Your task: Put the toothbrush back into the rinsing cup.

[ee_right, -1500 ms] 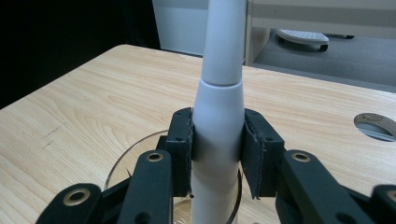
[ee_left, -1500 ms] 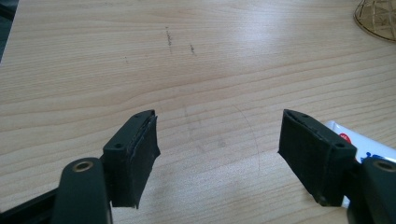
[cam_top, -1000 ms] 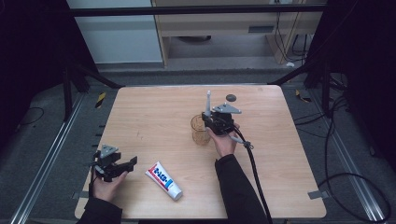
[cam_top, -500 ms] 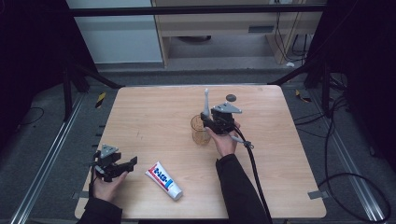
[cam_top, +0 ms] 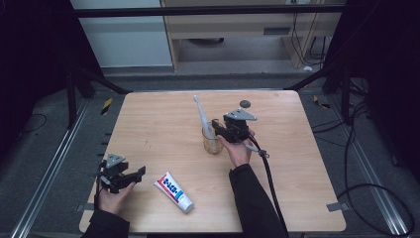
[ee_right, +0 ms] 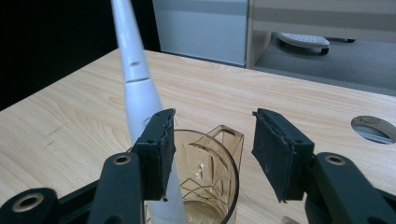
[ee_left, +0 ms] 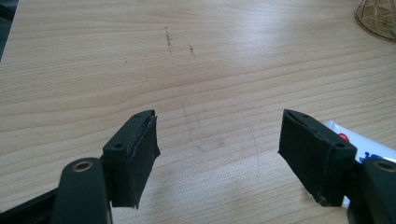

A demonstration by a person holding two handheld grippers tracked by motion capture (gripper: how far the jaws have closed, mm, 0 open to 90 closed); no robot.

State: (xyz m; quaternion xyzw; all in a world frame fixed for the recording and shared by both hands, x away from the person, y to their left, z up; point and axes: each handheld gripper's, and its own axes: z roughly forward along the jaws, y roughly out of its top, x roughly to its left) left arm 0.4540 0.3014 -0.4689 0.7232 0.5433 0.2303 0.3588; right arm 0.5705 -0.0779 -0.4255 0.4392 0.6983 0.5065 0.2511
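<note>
Amber glass cup (cam_top: 212,141) is the landmark: a white toothbrush (cam_top: 202,115) stands in it, handle down, leaning up and away toward the far edge of the desk (cam_top: 163,119). Just right of the cup, the right tool (cam_top: 221,130) has just been opening, its jaws now apart with nothing between them. The toothpaste tube (cam_top: 173,191) lies well nearer the person than the cup, beside the left tool (cam_top: 132,174), whose jaws gape wide.

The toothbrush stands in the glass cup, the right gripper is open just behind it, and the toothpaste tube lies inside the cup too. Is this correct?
Not fully. The toothbrush does stand in the glass cup, with the right gripper open behind it. But the toothpaste tube is not in the cup: the high view shows it lying flat on the table, near the left gripper.
</note>
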